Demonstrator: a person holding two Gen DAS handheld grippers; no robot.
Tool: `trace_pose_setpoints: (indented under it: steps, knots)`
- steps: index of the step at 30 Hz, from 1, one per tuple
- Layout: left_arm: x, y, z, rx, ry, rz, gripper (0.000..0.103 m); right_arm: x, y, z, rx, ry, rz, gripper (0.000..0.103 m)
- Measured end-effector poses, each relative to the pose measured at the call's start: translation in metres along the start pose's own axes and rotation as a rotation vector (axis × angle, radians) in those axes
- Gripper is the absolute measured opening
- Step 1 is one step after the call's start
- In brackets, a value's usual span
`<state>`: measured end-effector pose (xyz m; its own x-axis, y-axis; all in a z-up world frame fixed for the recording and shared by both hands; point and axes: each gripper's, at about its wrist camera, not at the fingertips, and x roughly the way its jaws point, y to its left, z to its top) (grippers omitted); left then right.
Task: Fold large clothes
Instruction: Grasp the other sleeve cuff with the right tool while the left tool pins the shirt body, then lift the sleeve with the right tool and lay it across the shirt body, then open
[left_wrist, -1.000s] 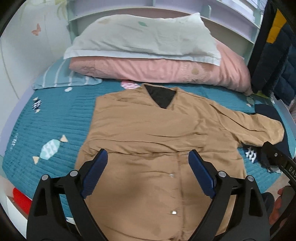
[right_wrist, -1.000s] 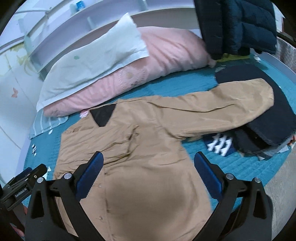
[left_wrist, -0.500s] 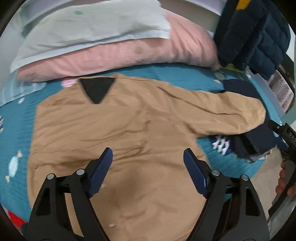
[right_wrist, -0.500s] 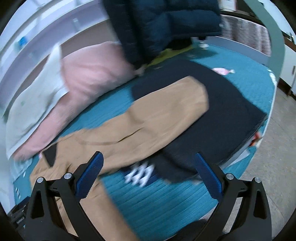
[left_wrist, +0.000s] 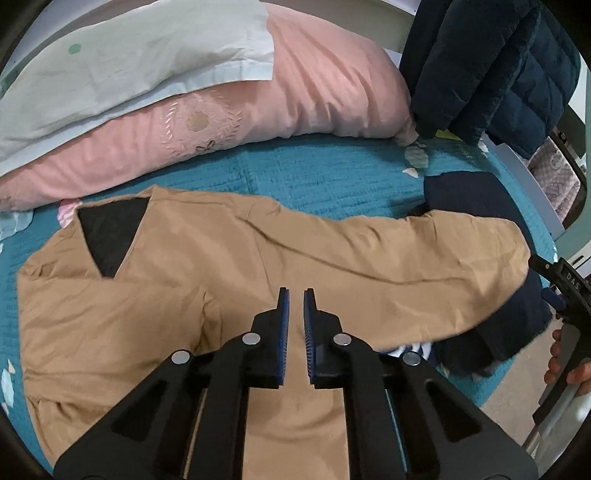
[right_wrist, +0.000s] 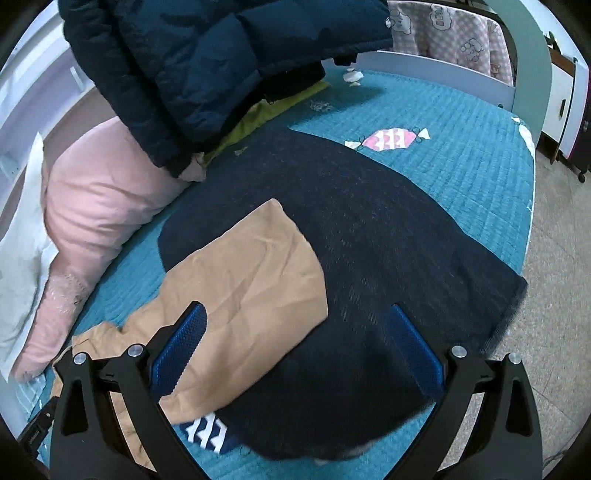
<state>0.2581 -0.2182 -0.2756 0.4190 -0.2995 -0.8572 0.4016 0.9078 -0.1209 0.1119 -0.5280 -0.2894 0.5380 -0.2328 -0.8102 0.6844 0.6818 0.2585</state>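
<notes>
Since one second ago my left gripper (left_wrist: 294, 295) has gone from wide apart to nearly closed: the blue pads now stand with only a thin slit between them, and I see no cloth in that slit. Both cameras have swung rightward over the same interval; the right view, which earlier took in the whole shirt, now looks at the far sleeve end and the foot of the bed.

Left gripper: pads narrow, hovering over the tan shirt (left_wrist: 229, 288) around the armpit area; whether the tips touch the fabric I cannot tell. Right gripper (right_wrist: 297, 332): pads spread wide, nothing between them, poised above the tan sleeve (right_wrist: 255, 273), with the left pad over tan cloth and the right pad over the dark navy garment (right_wrist: 369, 258).

Shirt position: lying flat, front up, on the teal quilt (left_wrist: 325, 177), neckline with black lining (left_wrist: 107, 236) toward the pillows. Its right-hand sleeve (left_wrist: 424, 258) runs straight out sideways, and the cuff rests on top of the dark navy garment, which is spread near the bed edge.

Further out: a pink pillow (left_wrist: 258, 103) with a pale green pillow (left_wrist: 122, 62) stacked on it at the head of the bed; a dark blue puffer jacket (right_wrist: 207, 59) hanging over the bed's corner; a pink fish patch (right_wrist: 388, 139) on the quilt; tiled floor (right_wrist: 554, 258) beyond. In the left view the right hand (left_wrist: 569, 365) shows at the frame edge, gripping its handle.
</notes>
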Motion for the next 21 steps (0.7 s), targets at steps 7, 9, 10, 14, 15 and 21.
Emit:
trace_pose_setpoints:
  steps: [7, 9, 10, 14, 15, 21]
  knots:
    - [0.035, -0.006, 0.005, -0.036, 0.024, -0.017, 0.003, 0.025, 0.006, 0.000, -0.012, 0.032, 0.027, 0.095]
    - [0.045, -0.005, 0.002, -0.052, 0.021, -0.007, 0.003, 0.033, 0.008, -0.001, -0.023, 0.037, 0.014, 0.095]
    - [0.054, -0.003, 0.000, -0.062, 0.038, -0.003, 0.003, 0.037, 0.008, -0.003, -0.025, 0.045, 0.007, 0.095]
    - [0.080, 0.003, -0.009, -0.079, 0.070, -0.001, 0.003, 0.044, 0.008, -0.010, -0.015, 0.009, -0.008, 0.095]
    - [0.086, 0.004, -0.012, -0.081, 0.084, 0.000, 0.003, 0.044, 0.009, -0.011, -0.021, 0.002, -0.005, 0.093]
    - [0.122, 0.017, -0.023, -0.101, 0.131, -0.009, 0.001, 0.038, 0.019, -0.015, -0.082, -0.027, 0.054, 0.041]
